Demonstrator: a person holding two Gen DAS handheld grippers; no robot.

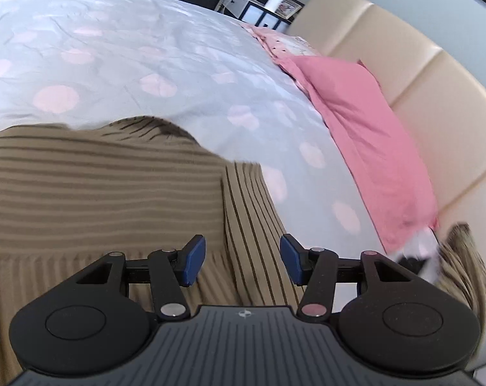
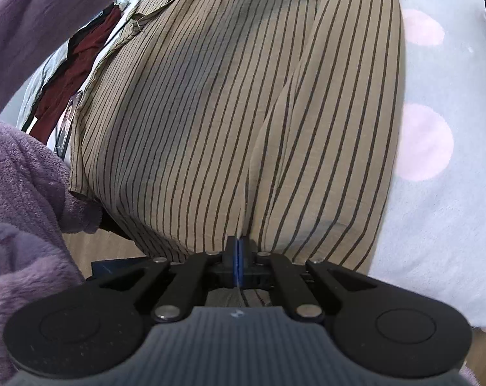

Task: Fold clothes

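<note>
A tan shirt with thin dark stripes (image 1: 98, 186) lies on the bed, partly folded, with a sleeve or side panel (image 1: 252, 225) laid across it. My left gripper (image 1: 243, 262) is open and empty, hovering just above the shirt. In the right wrist view the same striped shirt (image 2: 211, 112) fills the frame, its collar (image 2: 153, 3) at the far left. My right gripper (image 2: 238, 251) is shut on the shirt's near edge, with fabric pinched between the blue pads.
The bed has a pale grey cover with pink dots (image 1: 130, 64). A pink pillow (image 1: 365, 135) and cream headboard (image 1: 419, 74) lie to the right. A purple fleece (image 2: 21, 193) and a dark red garment (image 2: 79, 61) lie left of the shirt.
</note>
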